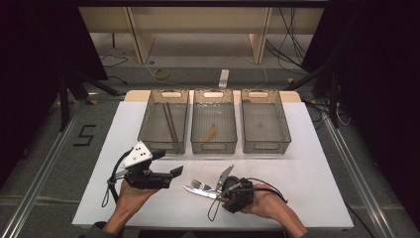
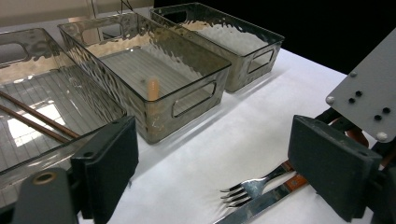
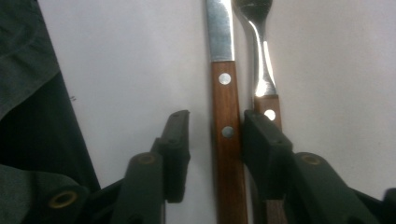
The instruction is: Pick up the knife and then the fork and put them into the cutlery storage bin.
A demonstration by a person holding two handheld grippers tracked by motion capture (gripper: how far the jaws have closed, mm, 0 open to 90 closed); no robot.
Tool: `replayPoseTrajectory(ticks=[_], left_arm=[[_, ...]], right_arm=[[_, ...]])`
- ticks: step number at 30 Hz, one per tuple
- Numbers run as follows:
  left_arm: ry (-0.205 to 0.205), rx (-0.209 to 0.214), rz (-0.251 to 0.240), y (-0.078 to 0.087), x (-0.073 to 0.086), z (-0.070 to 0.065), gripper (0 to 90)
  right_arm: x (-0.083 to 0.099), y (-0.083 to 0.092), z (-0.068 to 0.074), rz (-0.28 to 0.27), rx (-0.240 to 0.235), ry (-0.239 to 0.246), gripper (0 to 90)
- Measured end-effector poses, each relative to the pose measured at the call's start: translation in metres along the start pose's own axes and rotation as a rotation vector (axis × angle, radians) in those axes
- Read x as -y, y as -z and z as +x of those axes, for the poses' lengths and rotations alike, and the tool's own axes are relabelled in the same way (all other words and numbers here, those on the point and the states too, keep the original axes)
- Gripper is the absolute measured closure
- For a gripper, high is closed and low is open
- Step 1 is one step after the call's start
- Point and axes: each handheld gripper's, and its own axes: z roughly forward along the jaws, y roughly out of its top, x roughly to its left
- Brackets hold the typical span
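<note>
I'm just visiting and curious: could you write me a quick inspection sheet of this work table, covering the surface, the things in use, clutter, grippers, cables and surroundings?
Surface: white table top, clean and flat.
Job's things: knife with wooden handle and fork lie side by side near the front edge.
Bins: three clear bins in a row; left bin holds two brown sticks, middle bin one small wooden piece, right bin looks bare.
Clutter: nothing seen.
Grippers: left gripper open, holding nothing; right gripper straddles the knife handle, one jaw against it, a gap at the other.
Cables: a black cable loops from each gripper.
Surroundings: dark curtains at both sides, cables on the floor behind.
</note>
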Motion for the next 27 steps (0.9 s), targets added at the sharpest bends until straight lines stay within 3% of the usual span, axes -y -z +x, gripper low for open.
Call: replayPoseTrajectory(ticks=[15, 27], left_arm=[[-0.004, -0.002, -0.003, 0.0003, -0.0001, -0.0003, 15.7], [-0.007, -0.003, -0.005, 0.0009, -0.0003, -0.0003, 15.7]], right_arm=[[-0.0059, -0.0023, -0.0006, 0.046, 0.001, -0.001, 74.7], [-0.0092, -0.0018, 0.0014, 0.075, 0.01, 0.01, 76.8]])
